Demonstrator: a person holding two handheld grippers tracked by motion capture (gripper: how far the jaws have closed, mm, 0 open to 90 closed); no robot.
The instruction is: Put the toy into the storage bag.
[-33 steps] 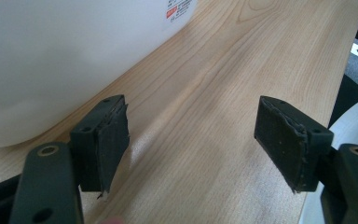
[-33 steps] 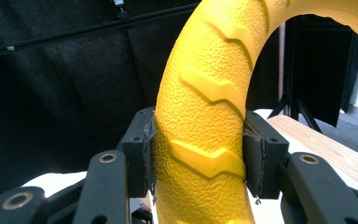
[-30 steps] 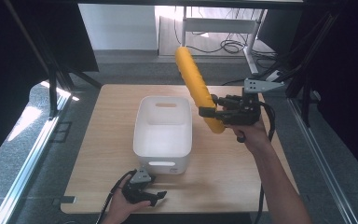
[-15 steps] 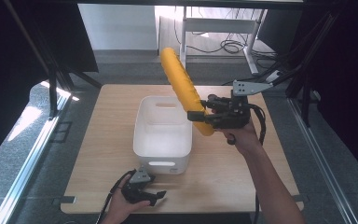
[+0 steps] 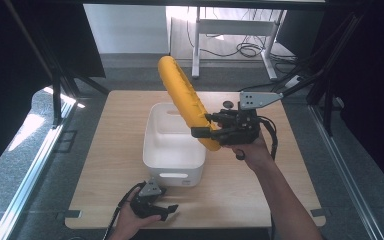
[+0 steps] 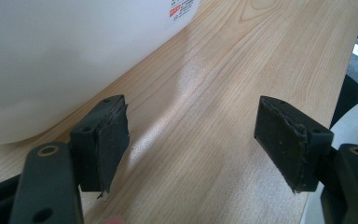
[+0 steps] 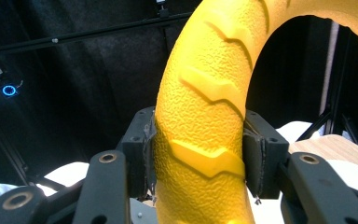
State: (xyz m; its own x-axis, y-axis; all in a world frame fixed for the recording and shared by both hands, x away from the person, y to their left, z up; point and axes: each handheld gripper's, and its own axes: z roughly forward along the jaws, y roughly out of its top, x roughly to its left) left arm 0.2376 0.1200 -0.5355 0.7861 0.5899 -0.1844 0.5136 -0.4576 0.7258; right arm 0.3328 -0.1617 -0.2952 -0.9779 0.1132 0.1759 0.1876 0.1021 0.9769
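The right hand-held gripper (image 5: 211, 134) is clamped on the low end of a long yellow tube (image 5: 182, 97). In the right gripper view both pads press on the bumpy yellow sides (image 7: 200, 140). The tube is up in the air, not on the counter (image 5: 105, 150). Its long way runs up and slants toward the far left corner of the counter, so its low end hangs just over the right rim of the white bin (image 5: 172, 147). The bin sits in the middle of the counter, a bit to the left of the gripper. The right arm reaches in from the near edge, with the hand held level and the jaws pointing left at the bin.

To go in, the tube would likely need to move left and tip down flat, since it looks longer than the bin.

The left hand-held gripper (image 5: 166, 210) rests by the near edge, just in front of the bin. Its jaws stand apart, with nothing between them.
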